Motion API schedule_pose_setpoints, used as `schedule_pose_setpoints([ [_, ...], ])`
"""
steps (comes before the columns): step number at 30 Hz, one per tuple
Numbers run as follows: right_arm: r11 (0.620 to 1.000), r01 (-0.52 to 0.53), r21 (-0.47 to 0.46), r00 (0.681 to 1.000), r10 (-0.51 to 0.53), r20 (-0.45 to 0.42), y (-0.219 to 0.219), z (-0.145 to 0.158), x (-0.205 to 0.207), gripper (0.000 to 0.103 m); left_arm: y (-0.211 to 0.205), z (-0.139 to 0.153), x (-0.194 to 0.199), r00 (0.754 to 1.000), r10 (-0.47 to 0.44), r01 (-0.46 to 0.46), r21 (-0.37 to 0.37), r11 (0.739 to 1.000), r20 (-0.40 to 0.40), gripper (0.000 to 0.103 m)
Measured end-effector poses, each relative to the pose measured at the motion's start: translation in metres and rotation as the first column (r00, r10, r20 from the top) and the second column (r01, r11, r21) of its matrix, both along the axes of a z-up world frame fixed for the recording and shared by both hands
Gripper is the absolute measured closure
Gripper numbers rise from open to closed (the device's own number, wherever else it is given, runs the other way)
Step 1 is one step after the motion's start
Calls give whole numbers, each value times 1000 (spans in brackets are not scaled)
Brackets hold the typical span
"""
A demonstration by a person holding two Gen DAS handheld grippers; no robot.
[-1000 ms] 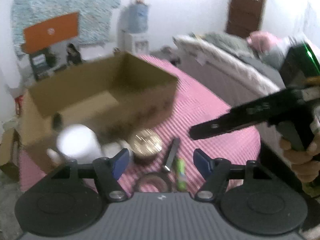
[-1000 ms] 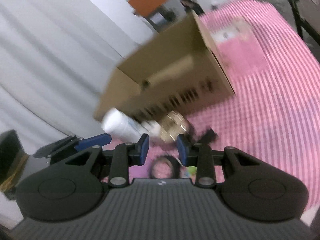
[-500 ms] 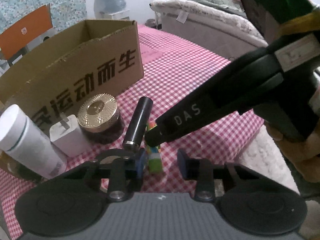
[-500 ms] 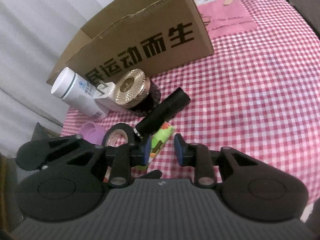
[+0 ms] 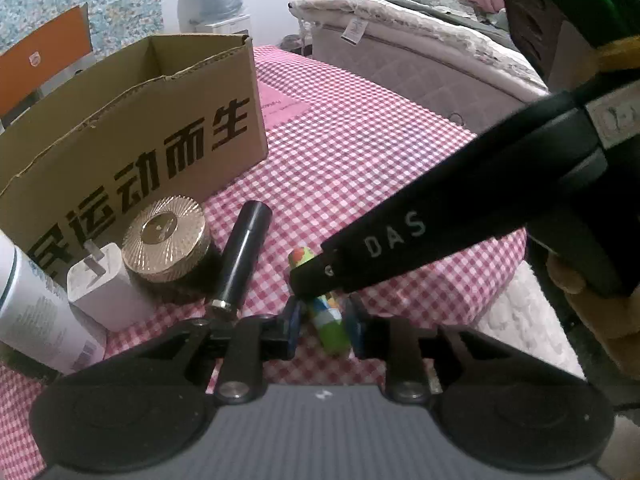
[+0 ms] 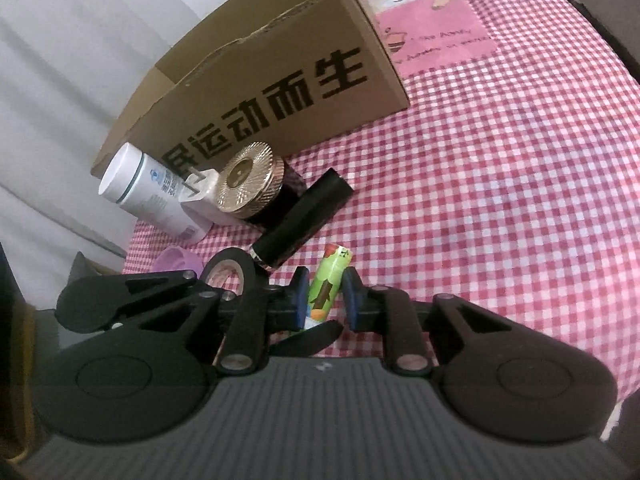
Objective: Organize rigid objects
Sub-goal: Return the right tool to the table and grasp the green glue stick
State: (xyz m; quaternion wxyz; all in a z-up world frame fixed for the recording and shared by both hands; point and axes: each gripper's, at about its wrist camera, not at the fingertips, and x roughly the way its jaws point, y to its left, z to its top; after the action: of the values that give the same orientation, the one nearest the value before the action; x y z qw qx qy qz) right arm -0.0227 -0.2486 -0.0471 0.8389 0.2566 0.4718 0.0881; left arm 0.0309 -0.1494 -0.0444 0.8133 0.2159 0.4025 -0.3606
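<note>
A small green tube [image 5: 329, 322] [image 6: 329, 278] lies on the pink checked tablecloth [image 6: 500, 200] in front of a brown cardboard box [image 5: 140, 132] [image 6: 280, 60]. My left gripper [image 5: 322, 328] is low over the cloth and shut on the tube's near end, its jaws closing the last bit. My right gripper [image 6: 325, 300] reaches in from the right. Its jaws are closing and its blue pads sit against the same tube's sides. In the left wrist view its black body crosses over the tube's far end.
Against the box stand a gold-lidded jar [image 5: 166, 236], a white charger [image 5: 100, 288] and a white bottle [image 6: 140, 188]. A black cylinder [image 5: 240, 256] lies just left of the tube. A black tape roll [image 6: 228, 268] and purple cap [image 6: 176, 260] sit nearby. A bed [image 5: 420, 48] stands beyond the table.
Both grippers sank to the table and came together at the green tube. The left jaws went from wide open to shut around it; the right jaws narrowed onto it.
</note>
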Motion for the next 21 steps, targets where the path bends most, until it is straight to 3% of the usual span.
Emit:
schedule_pose_setpoints([
  [6,999,8,49,1000,-8,-2,-8,-5,3,88,1,0,9,1000,20,-20,-11,1000,-15,70],
  [21,993,24,111,999,-28,30,-12,-7,1,89,4,3,9,999,49,-49,-55,997,7,71],
])
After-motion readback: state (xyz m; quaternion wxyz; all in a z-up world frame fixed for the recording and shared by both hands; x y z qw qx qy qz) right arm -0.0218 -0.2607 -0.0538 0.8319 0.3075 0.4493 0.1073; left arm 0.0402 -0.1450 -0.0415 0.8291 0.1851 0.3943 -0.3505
